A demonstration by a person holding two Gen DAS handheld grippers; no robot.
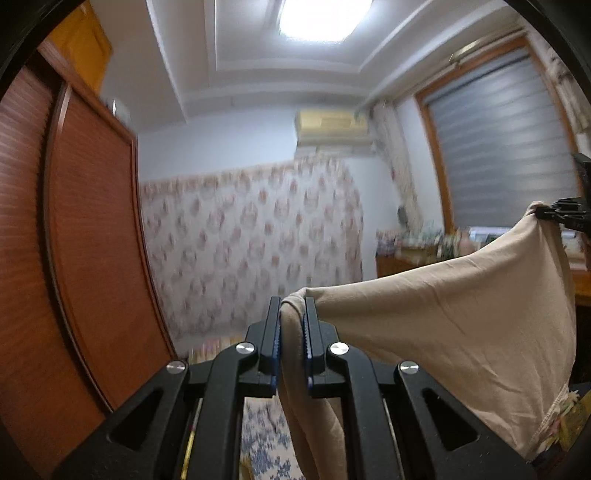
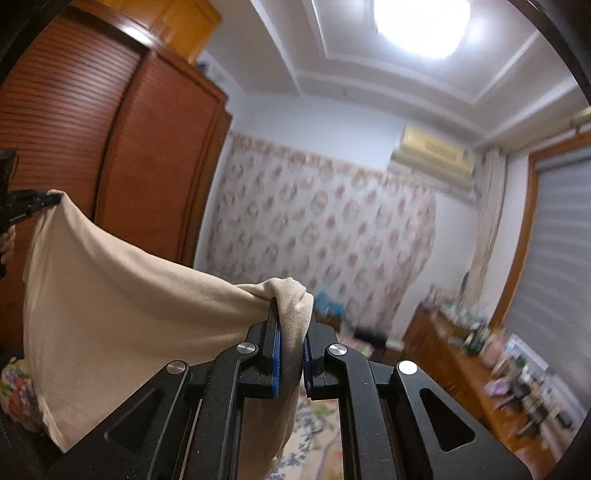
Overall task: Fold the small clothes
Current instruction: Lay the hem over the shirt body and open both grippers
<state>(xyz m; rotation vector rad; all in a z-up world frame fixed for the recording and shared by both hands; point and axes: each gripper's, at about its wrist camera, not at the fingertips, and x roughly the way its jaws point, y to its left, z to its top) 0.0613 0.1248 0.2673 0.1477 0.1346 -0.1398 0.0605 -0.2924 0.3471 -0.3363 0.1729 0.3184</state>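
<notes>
Black fingers [image 1: 291,314] nearest; floral wallpaper [image 1: 251,236], wooden wardrobe [image 1: 92,221], ceiling light [image 1: 317,16] beyond

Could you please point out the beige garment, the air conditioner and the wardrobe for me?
Beige garment [image 1: 443,314]: left wrist view, middle of the stretched cloth.
Air conditioner [image 2: 436,153]: right wrist view, its front panel.
Wardrobe [image 2: 155,158]: right wrist view, its slatted door.

The beige garment [image 1: 443,314] hung in the air, stretched between two pinched corners (one bunched at each end). Its plain, soft cloth sagged in a shallow curve along the top edge, and the loose lower part draped down, showing a stitched hem.
</notes>
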